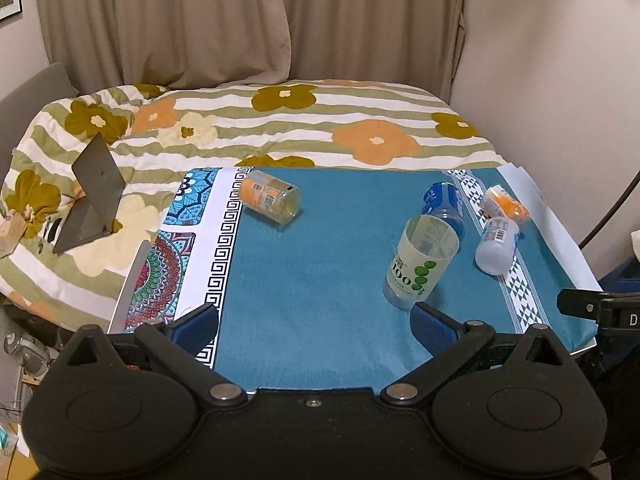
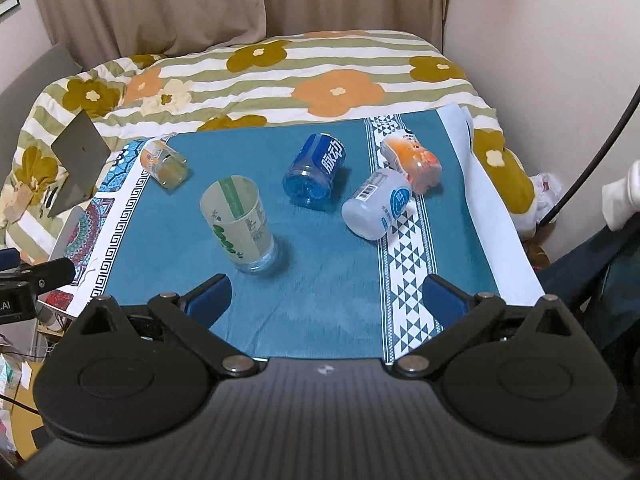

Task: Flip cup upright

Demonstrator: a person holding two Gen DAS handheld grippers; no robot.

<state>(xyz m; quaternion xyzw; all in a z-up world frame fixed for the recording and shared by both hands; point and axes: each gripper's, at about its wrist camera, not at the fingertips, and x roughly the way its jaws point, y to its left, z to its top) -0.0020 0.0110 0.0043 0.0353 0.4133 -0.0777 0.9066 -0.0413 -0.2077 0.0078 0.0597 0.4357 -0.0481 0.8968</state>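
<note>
A pale cup with green dots (image 1: pixel 420 260) stands upright on the teal mat (image 1: pixel 312 280); it also shows in the right wrist view (image 2: pixel 240 226). A blue cup (image 2: pixel 316 170), a white cup (image 2: pixel 376 204), an orange cup (image 2: pixel 412 160) and an orange-labelled clear cup (image 2: pixel 164 164) lie on their sides. The clear cup (image 1: pixel 272 196) lies at the far left in the left wrist view. My left gripper (image 1: pixel 316 320) is open and empty, its right finger just below the upright cup. My right gripper (image 2: pixel 328 296) is open and empty near the mat's front edge.
A flowered striped duvet (image 1: pixel 280 120) covers the bed behind the mat. A grey tablet stand (image 1: pixel 96 196) sits on the duvet at left. Curtains (image 1: pixel 180 20) hang behind; a wall stands at right. The mat has patterned bands (image 2: pixel 408 260) along both sides.
</note>
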